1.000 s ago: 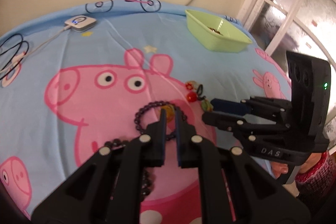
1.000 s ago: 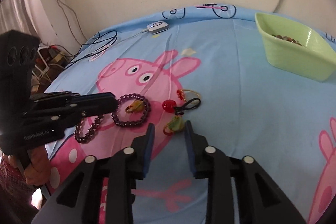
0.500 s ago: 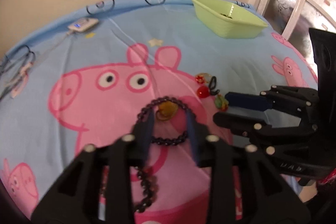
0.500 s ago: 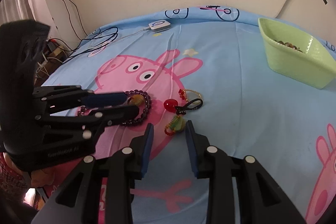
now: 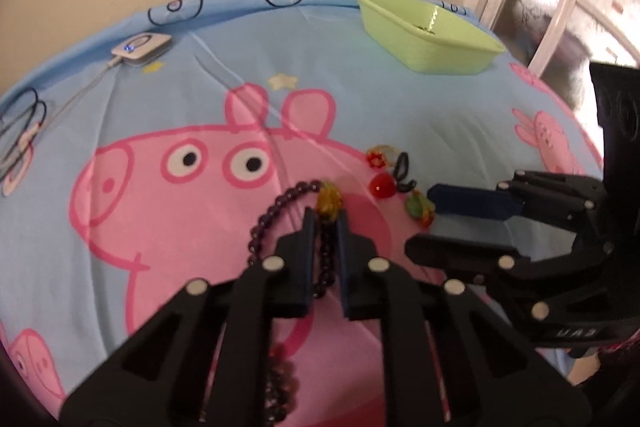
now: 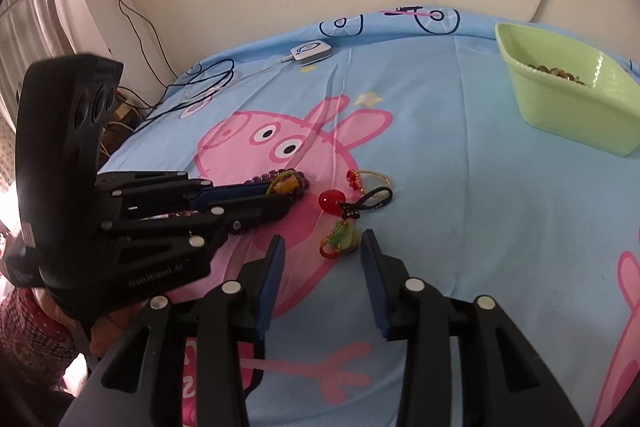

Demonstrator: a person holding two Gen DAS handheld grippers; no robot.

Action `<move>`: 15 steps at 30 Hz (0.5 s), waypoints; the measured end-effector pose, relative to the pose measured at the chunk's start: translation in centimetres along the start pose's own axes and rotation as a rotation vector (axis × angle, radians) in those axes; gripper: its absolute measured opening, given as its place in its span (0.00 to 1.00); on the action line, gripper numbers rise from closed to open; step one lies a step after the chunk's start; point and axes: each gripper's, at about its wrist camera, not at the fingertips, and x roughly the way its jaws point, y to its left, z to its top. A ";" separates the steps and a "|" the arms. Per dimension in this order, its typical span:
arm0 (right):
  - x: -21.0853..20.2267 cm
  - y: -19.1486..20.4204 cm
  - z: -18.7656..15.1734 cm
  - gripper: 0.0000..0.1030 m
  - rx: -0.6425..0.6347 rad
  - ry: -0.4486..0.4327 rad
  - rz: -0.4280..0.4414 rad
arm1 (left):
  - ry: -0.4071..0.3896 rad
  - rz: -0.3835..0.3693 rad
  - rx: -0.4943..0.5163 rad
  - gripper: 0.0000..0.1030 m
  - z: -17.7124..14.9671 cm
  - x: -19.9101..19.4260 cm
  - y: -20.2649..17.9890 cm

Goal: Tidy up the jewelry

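The left gripper (image 5: 325, 223) has clamped its jaws on a bracelet of dark purple beads (image 5: 267, 217) with an amber charm, lying at centre on the pig-print sheet (image 5: 168, 99). The right gripper (image 6: 322, 251) stands part open, holding nothing, having just widened; a green-and-red trinket (image 6: 340, 239) lies at its 12 o'clock.

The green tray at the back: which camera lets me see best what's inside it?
The right wrist view: it looks into the green tray and shows small brownish pieces lying inside, too small to identify. The left wrist view shows the tray more side-on, so mostly its outer wall and only a dark speck within.
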 end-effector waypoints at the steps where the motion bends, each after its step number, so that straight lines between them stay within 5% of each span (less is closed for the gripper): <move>1: 0.0 0.1 0.0 0.10 -0.004 0.001 -0.008 | -0.003 -0.012 -0.023 0.07 0.0 -0.1 0.4; 2: 0.1 0.0 0.0 0.00 -0.001 0.008 -0.008 | -0.005 -0.020 -0.037 0.07 -0.1 -0.2 0.5; 15: -3.3 -2.4 -0.2 0.00 0.071 -0.109 0.098 | -0.103 -0.139 -0.065 0.07 1.6 -4.4 0.7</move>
